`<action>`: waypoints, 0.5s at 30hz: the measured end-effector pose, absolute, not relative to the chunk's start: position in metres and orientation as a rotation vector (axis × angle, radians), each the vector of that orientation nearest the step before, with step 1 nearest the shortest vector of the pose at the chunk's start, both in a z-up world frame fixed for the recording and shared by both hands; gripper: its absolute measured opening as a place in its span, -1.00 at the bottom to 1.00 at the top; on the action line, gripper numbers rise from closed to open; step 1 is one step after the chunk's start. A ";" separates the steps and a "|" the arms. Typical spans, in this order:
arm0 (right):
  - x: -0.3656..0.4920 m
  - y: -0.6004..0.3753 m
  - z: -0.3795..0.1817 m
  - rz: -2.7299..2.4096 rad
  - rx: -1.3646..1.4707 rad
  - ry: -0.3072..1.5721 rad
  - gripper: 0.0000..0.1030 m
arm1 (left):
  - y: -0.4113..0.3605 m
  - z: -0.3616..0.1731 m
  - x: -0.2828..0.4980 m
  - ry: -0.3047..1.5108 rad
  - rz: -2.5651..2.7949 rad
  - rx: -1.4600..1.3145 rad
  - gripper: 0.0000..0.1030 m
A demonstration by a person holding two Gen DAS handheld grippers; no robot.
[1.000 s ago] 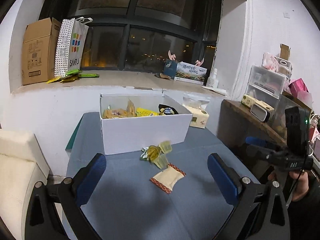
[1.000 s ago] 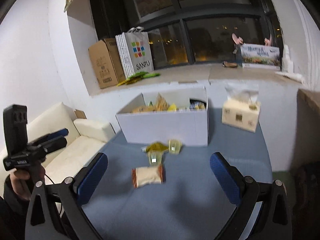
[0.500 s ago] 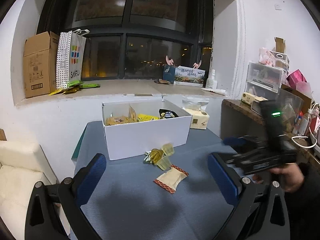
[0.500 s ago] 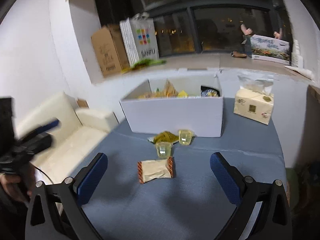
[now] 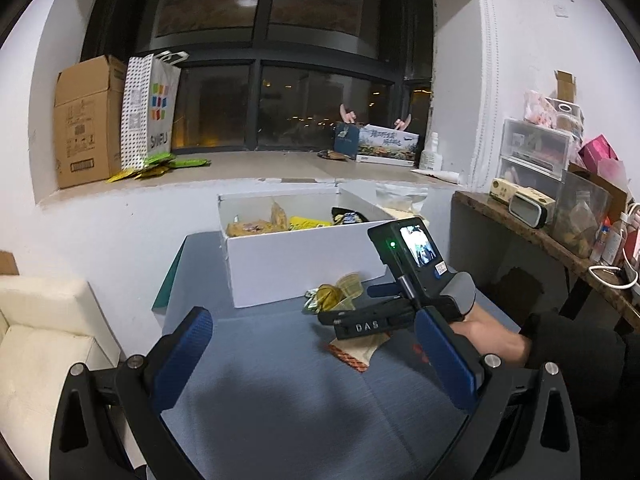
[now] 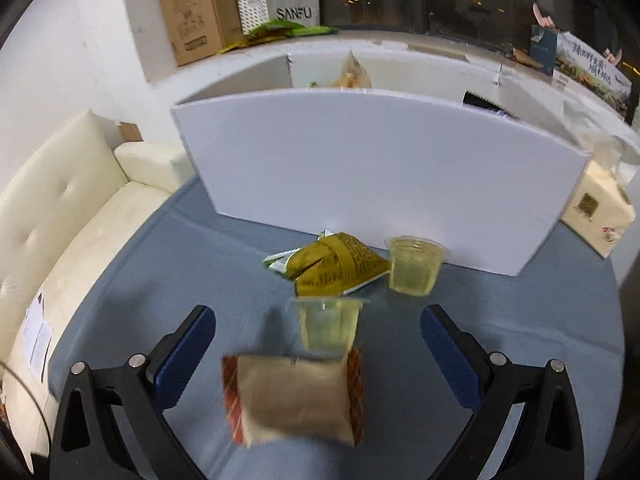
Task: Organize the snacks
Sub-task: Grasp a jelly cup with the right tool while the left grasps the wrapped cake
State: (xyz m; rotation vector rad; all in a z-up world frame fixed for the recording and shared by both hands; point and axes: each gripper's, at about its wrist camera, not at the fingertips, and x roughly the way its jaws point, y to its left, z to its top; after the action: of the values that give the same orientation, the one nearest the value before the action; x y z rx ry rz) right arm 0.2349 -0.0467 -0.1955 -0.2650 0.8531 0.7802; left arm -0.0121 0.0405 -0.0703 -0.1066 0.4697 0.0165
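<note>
The right gripper [image 6: 318,344] is wide open above a beige snack packet with red ends [image 6: 294,398]. A clear jelly cup [image 6: 328,324] touches the packet, near a white cardboard box [image 6: 376,160].

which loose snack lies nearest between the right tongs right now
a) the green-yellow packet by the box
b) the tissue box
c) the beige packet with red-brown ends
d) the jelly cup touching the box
c: in the right wrist view the beige packet with red-brown ends lies flat on the blue table between the open right tongs, nearer than the jelly cup behind it.
</note>
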 end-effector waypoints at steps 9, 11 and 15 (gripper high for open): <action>0.245 -0.045 -0.213 0.774 -0.244 0.923 -0.01 | 0.044 -0.080 -0.010 0.491 0.021 -0.118 1.00; 0.240 -0.051 -0.205 0.781 -0.237 0.894 -0.01 | 0.041 -0.081 -0.008 0.497 0.013 -0.112 1.00; 0.232 -0.069 -0.186 0.816 -0.193 0.847 -0.01 | 0.032 -0.088 0.006 0.531 -0.027 -0.083 1.00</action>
State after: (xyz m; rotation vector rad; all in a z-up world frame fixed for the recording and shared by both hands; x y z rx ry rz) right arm 0.2322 -0.0694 -0.1856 -0.1932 0.8473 0.8162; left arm 0.0060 0.0325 -0.0877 -0.0829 0.5314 -0.0271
